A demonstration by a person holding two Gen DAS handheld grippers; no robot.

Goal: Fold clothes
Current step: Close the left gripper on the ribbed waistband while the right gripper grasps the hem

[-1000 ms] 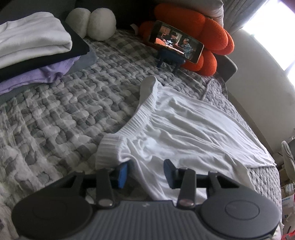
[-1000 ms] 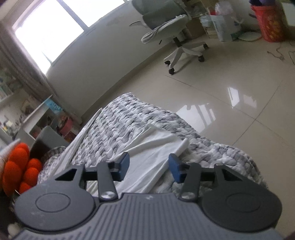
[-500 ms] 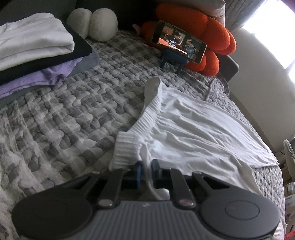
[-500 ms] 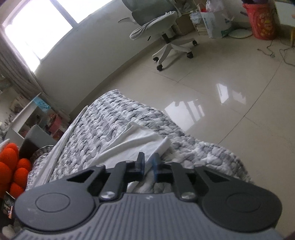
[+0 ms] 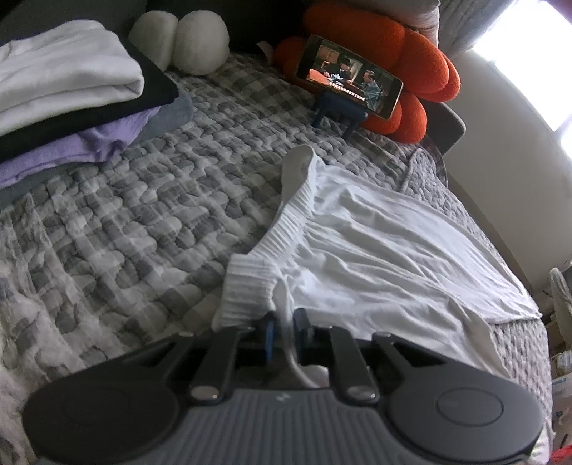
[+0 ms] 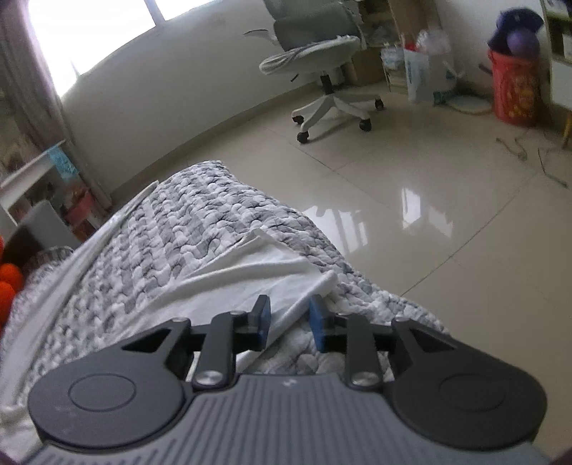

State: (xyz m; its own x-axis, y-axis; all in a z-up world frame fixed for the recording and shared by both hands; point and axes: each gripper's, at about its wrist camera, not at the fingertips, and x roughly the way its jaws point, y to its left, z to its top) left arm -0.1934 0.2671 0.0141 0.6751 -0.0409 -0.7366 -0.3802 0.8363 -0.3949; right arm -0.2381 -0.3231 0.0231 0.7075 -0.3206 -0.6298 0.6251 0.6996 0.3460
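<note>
White garment (image 5: 375, 250) pinched in clenched left tongs (image 5: 284, 331), its edge between parted right tongs (image 6: 289, 318).

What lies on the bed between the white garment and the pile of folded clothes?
Nothing: in the left wrist view only bare checked quilt stretches between the white garment and the pile of folded clothes.

Daylight pours in from the window (image 6: 93, 32), blown out to pure white, and the same glare burns the upper right corner of the left wrist view. The glossy floor (image 6: 411, 200) throws back bright patches. The bedspread (image 5: 125, 214) sits dimmer, with soft shadows. Both views bend hard toward the edges, and the red basket (image 6: 514, 89) looks smeared, slightly out of focus.
</note>
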